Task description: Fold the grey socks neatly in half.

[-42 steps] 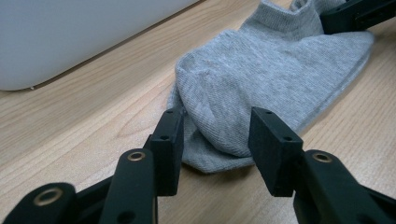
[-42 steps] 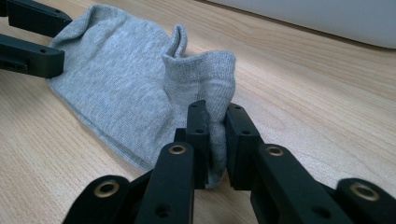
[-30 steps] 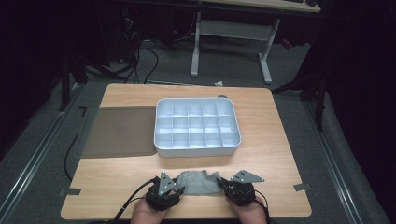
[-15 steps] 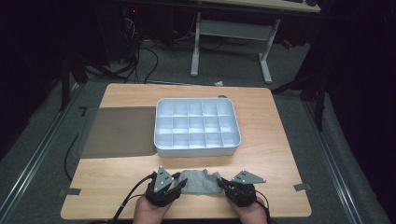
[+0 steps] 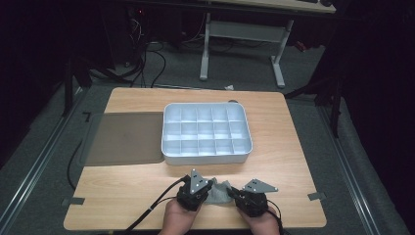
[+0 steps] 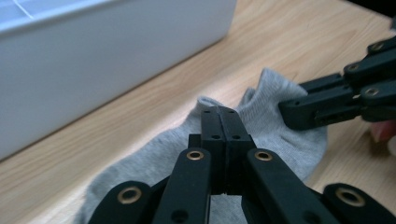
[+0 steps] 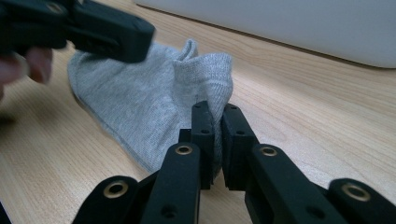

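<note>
A small grey sock (image 5: 220, 194) lies bunched near the table's front edge, between my two grippers. My left gripper (image 5: 208, 190) has just been closing. In the left gripper view its jaws (image 6: 219, 114) are pressed together on a raised fold of the sock (image 6: 275, 98). My right gripper (image 5: 236, 194) is shut on the sock's other end. Cloth shows between its jaws (image 7: 217, 112), and the sock (image 7: 130, 93) spreads away to the left. The grippers face each other closely, the right one (image 6: 292, 112) just past the left one's tips.
A white tray (image 5: 205, 157) divided into several empty compartments stands just beyond the sock, mid-table; its wall (image 6: 93, 70) is close to the left gripper. A dark grey mat (image 5: 125, 137) lies left of the tray. Bare wood stretches to either side of the hands.
My left gripper has slid right toward the right gripper and closed its jaws. The sock between them has bunched up shorter. The right gripper has kept still.
</note>
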A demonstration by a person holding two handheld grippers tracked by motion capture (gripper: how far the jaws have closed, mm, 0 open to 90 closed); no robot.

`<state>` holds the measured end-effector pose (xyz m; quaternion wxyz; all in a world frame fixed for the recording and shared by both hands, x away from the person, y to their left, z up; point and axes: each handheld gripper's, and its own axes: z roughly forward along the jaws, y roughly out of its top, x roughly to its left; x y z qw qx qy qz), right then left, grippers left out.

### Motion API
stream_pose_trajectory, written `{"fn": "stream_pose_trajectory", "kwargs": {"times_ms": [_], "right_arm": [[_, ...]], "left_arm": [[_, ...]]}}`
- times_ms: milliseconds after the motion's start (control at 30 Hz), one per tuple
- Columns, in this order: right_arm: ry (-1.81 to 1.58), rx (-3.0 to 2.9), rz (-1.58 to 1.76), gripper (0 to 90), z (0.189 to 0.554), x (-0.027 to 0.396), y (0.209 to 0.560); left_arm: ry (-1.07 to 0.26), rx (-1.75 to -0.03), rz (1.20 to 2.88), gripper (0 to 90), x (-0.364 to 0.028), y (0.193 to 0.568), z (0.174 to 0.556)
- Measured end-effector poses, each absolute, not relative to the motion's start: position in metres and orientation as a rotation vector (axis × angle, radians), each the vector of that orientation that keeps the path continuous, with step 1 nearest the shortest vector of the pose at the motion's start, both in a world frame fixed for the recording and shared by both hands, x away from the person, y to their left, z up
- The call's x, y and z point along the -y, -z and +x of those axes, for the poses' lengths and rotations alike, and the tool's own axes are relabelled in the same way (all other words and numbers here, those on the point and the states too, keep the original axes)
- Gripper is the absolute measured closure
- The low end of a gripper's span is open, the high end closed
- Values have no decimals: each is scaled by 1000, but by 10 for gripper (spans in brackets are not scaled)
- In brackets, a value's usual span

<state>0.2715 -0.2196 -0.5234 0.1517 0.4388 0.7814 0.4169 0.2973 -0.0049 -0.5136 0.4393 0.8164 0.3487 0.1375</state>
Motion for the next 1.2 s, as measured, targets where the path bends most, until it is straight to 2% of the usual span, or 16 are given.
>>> {"fn": "stream_pose_trajectory", "kwargs": {"times_ms": [267,833,1033,1067,1100,1200], "right_arm": [[-1204,-2239,1261,862,271,220,522],[-1331,-2190,1272,866,273,220,507],[-1326,-2177,1285,866,273,225,508],[-1326,-2177,1285,866,273,225,508],[-1319,-2181,1289,866,273,226,509],[-1317,-2186,1288,865,274,226,510]], "left_arm": [[-361,-884,2110,900,17,530,301],[-450,-831,2144,892,31,530,297],[-386,-865,2050,744,7,516,300],[-386,-865,2050,692,7,516,300],[-395,-891,2002,635,-9,513,301],[-352,-930,1980,557,-28,515,303]]}}
